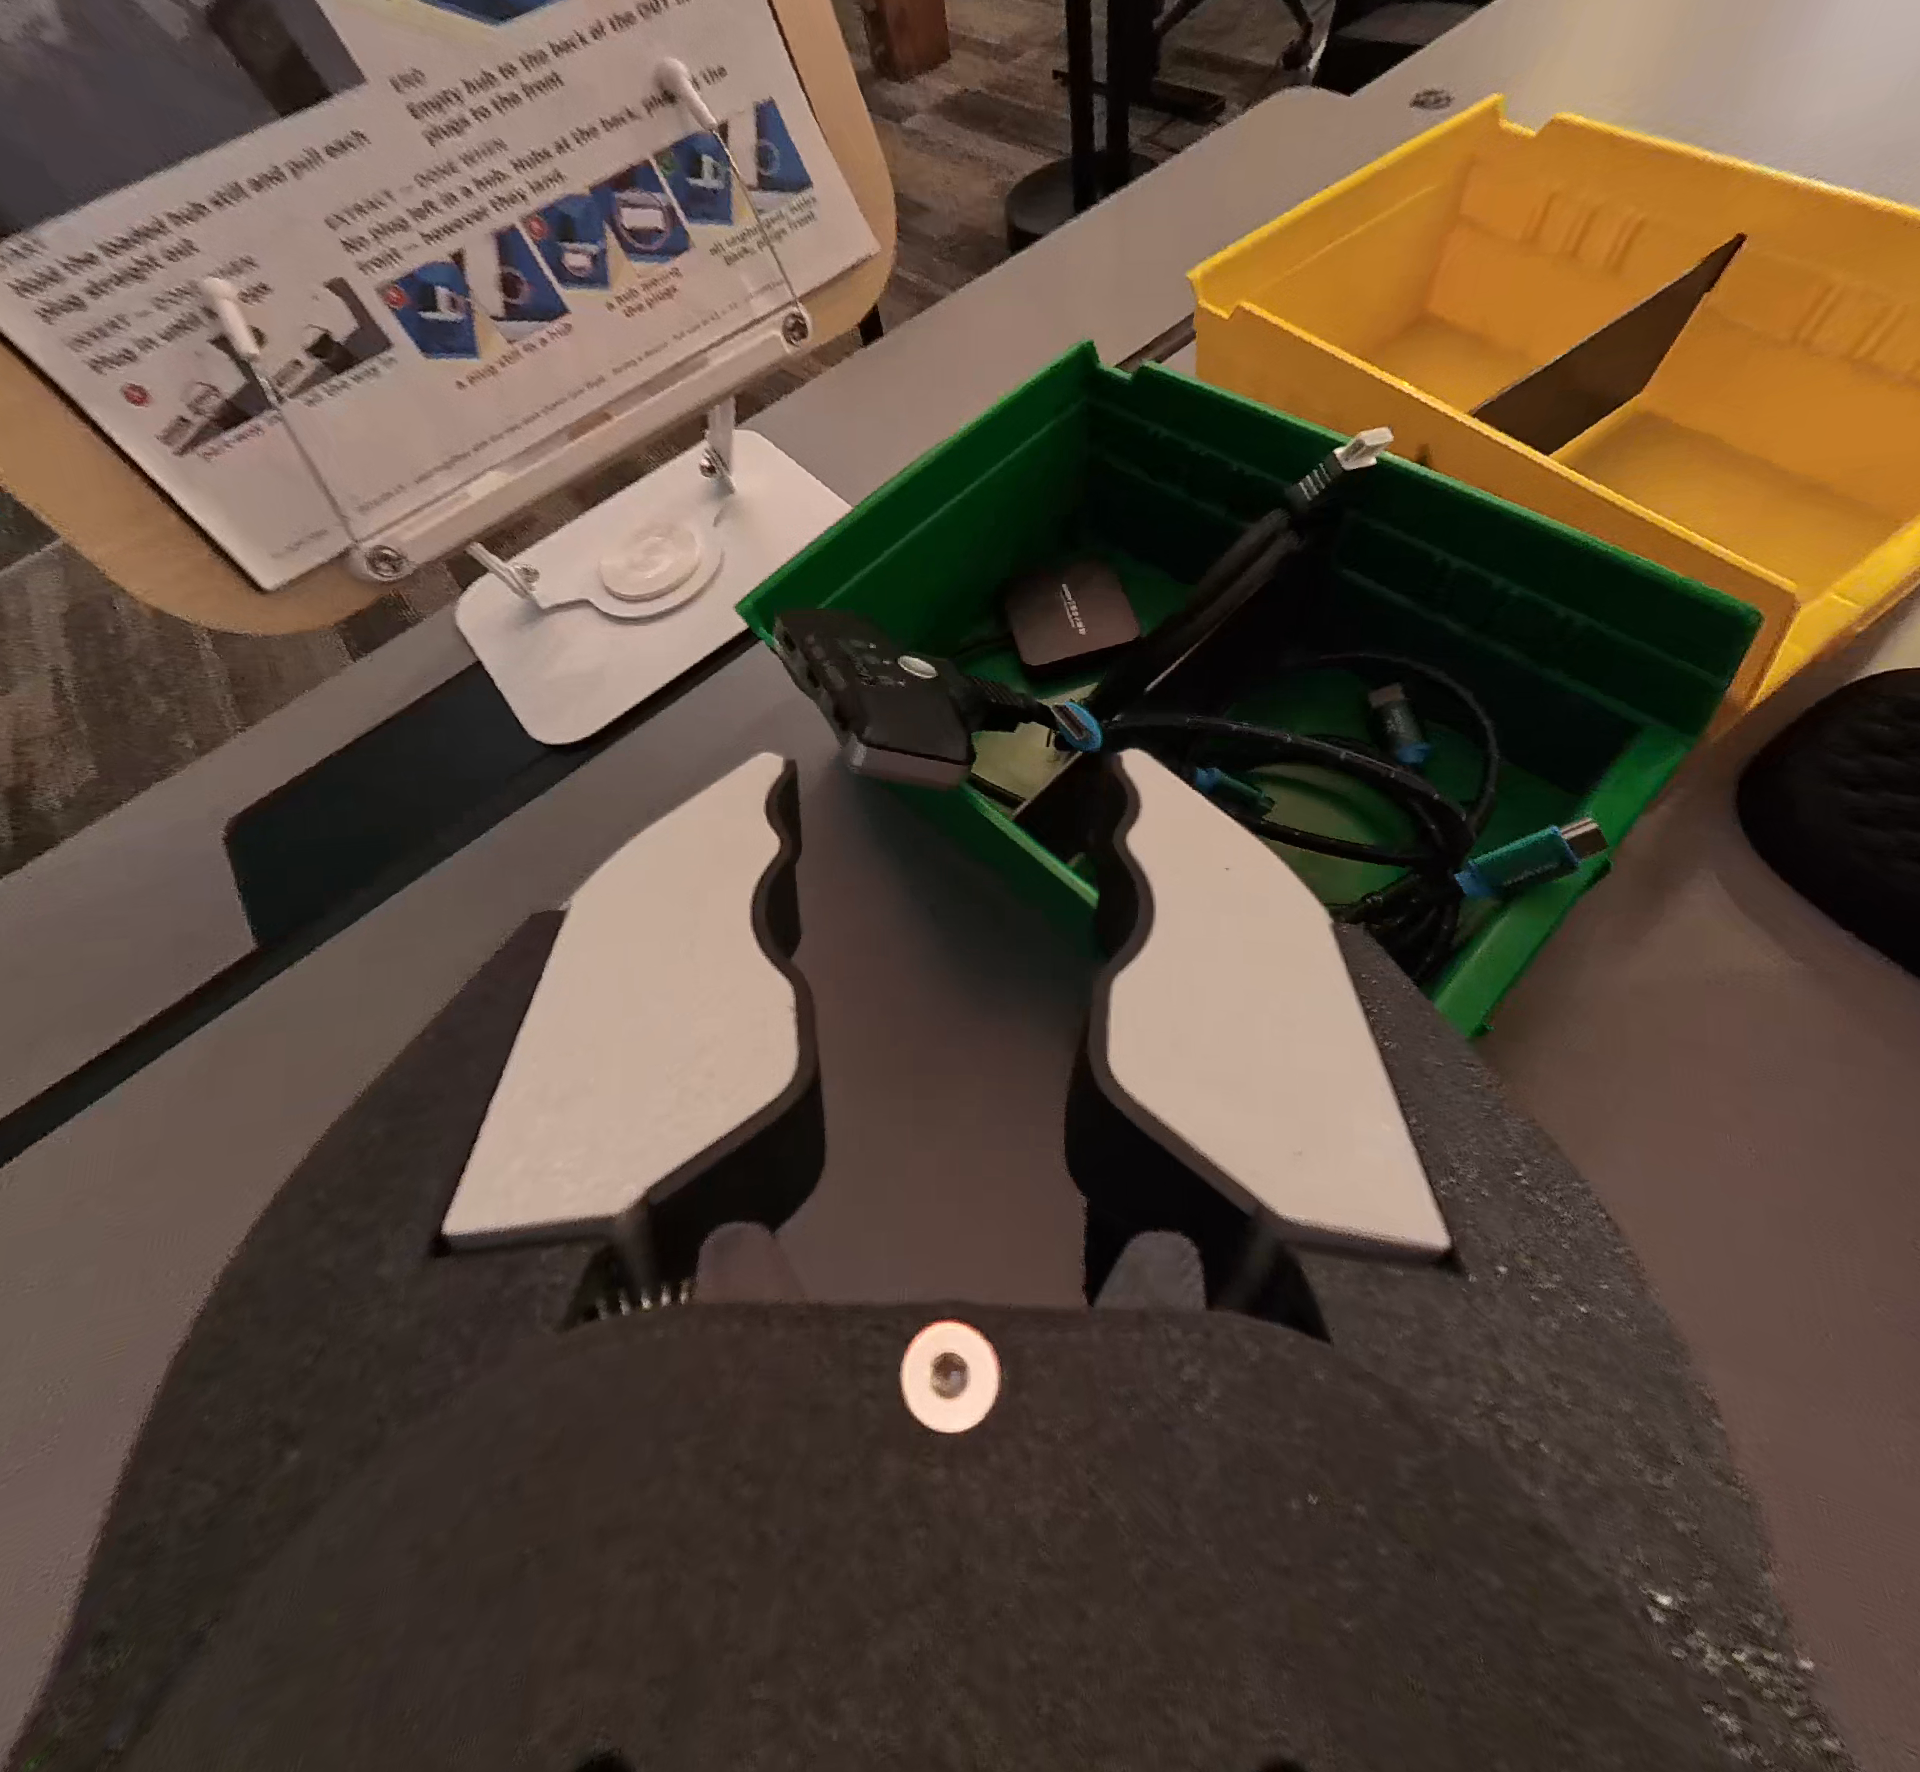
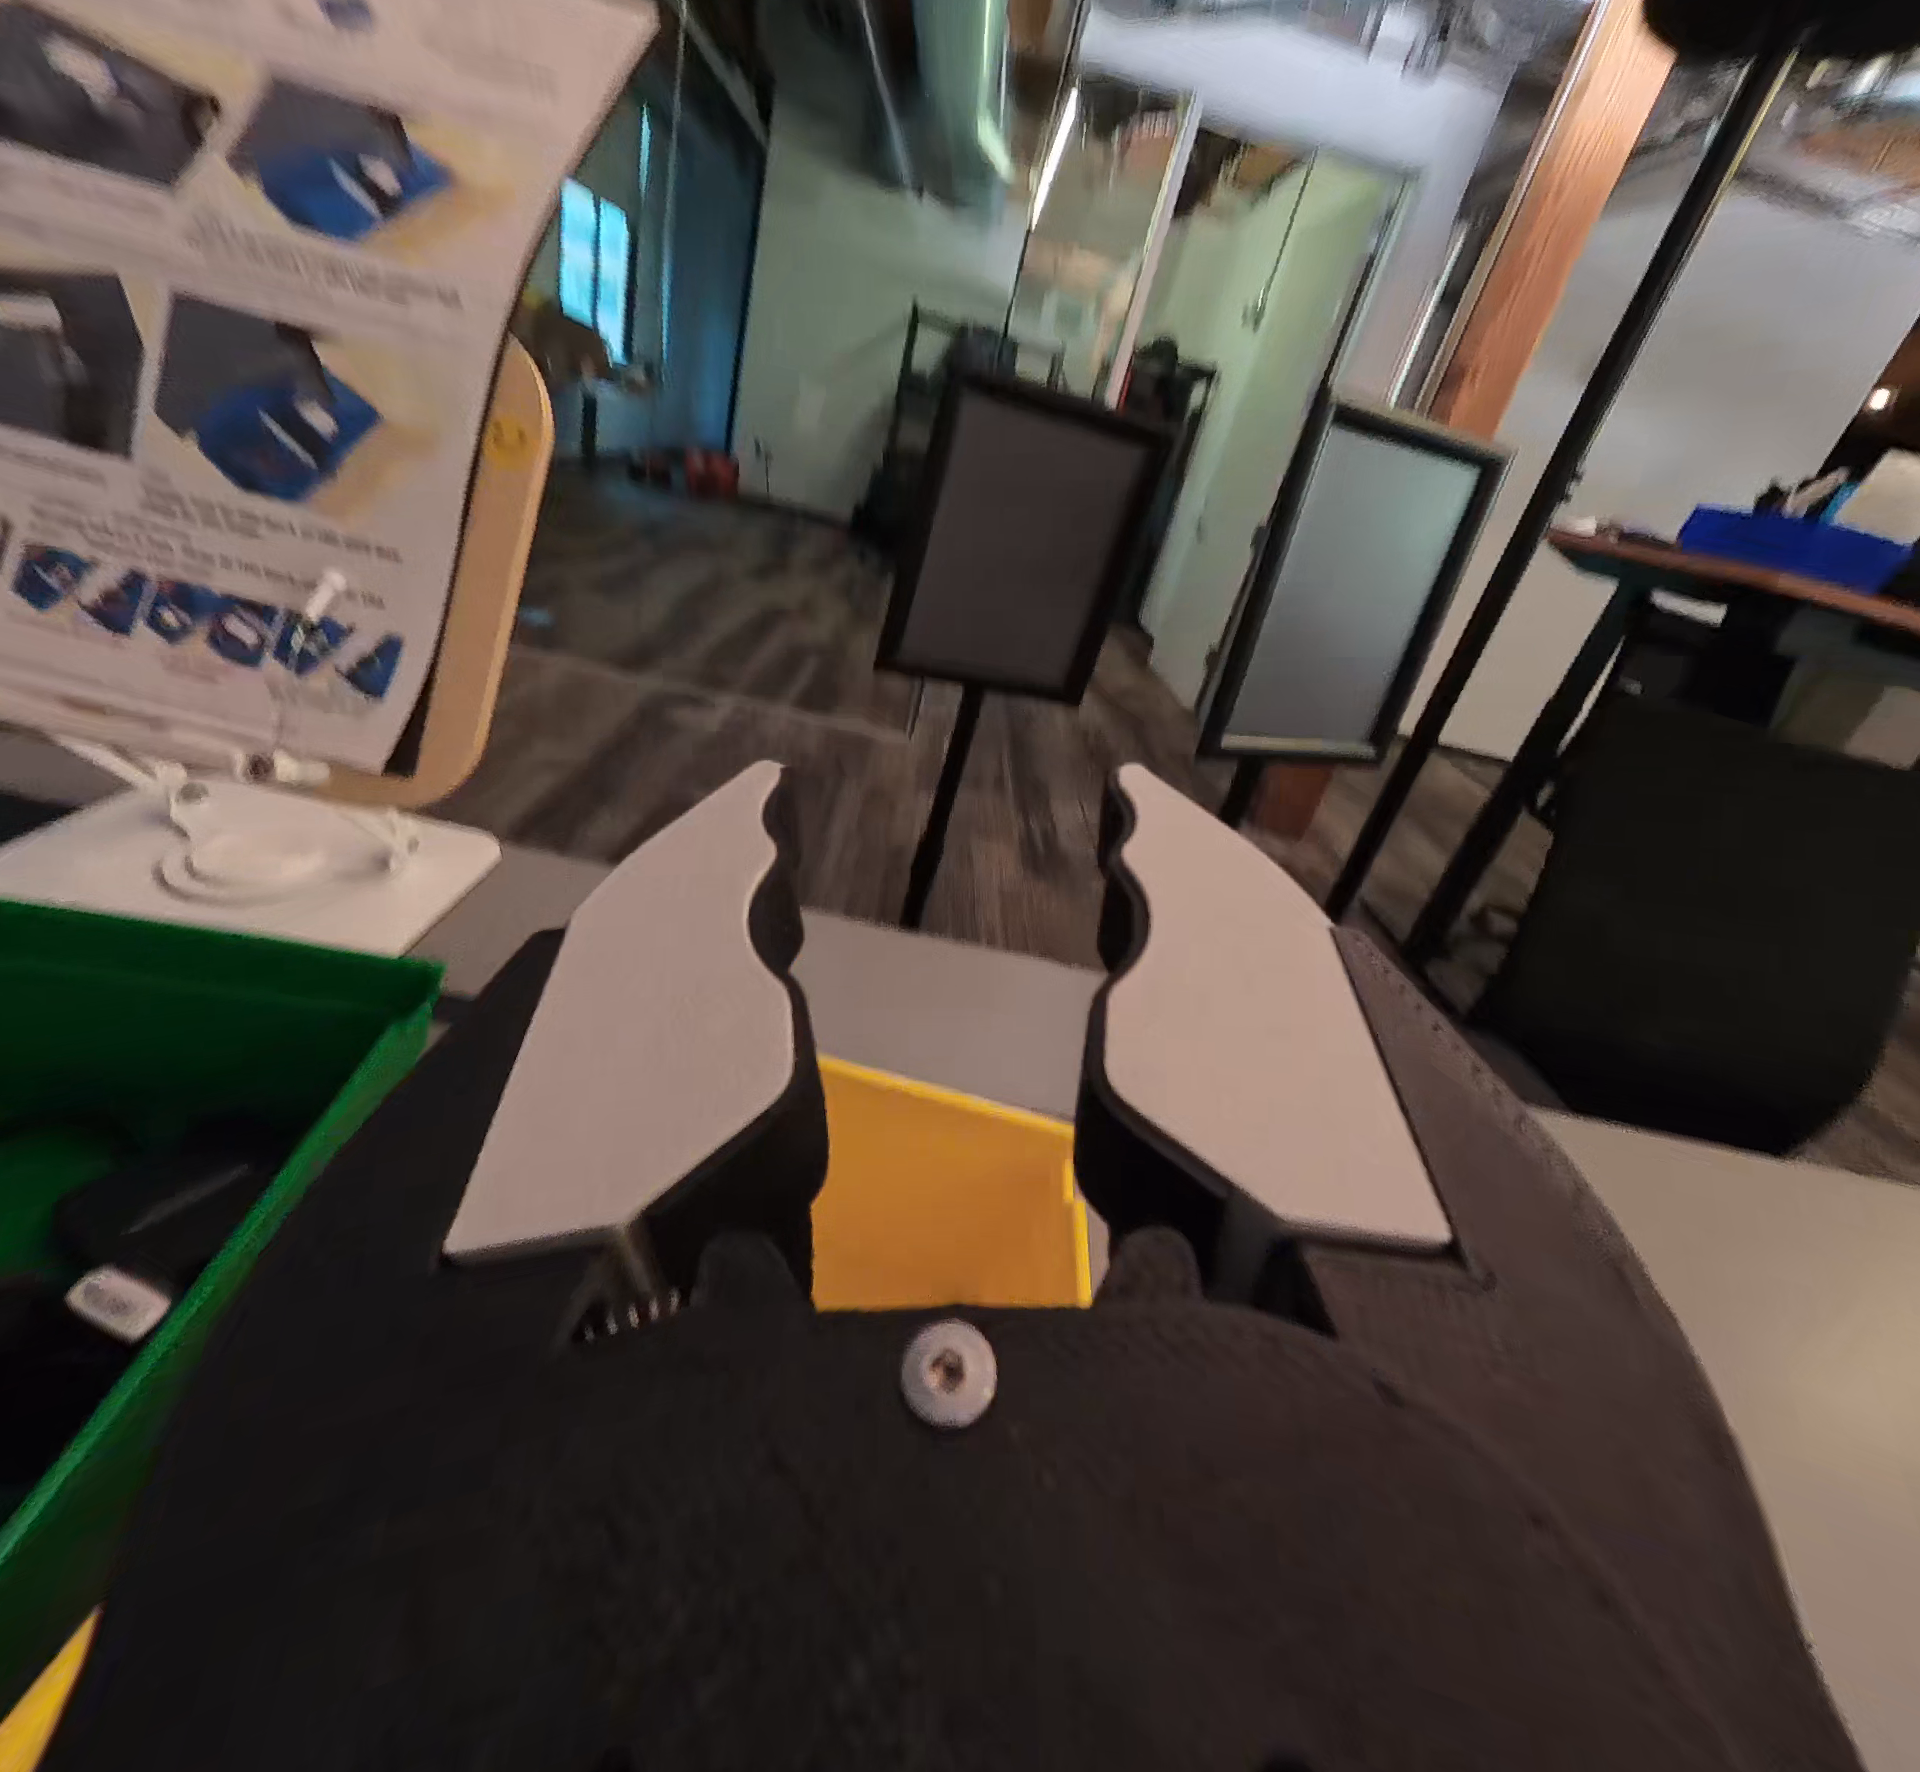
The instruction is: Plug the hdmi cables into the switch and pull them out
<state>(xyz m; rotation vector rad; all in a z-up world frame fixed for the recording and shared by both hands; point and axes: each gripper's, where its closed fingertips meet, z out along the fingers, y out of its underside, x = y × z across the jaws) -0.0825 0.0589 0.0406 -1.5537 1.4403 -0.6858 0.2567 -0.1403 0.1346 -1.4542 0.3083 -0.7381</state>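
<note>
A green bin (image 1: 935, 527) holds a black HDMI switch (image 1: 883, 694) propped on its near left rim, a second dark flat box (image 1: 1070, 626), and tangled black HDMI cables (image 1: 1351, 787) with blue-collared plugs (image 1: 1538, 865). One plug (image 1: 1075, 725) sits at the switch's side. Another cable end (image 1: 1340, 465) sticks up over the far wall. My left gripper (image 1: 951, 777) is open and empty, just in front of the switch. My right gripper (image 2: 951, 787) is open and empty, raised above the yellow bin (image 2: 935, 1192); the green bin (image 2: 260, 1151) shows at its left.
An empty yellow bin (image 1: 1558, 288) with a dark divider stands right of the green one. A white stand holding an instruction sheet (image 1: 436, 268) is at the back left. A black rounded object (image 1: 1839, 808) lies at the right. Sign stands (image 2: 1018, 538) and chairs are beyond the table. Left tips to right tips: about 40 cm.
</note>
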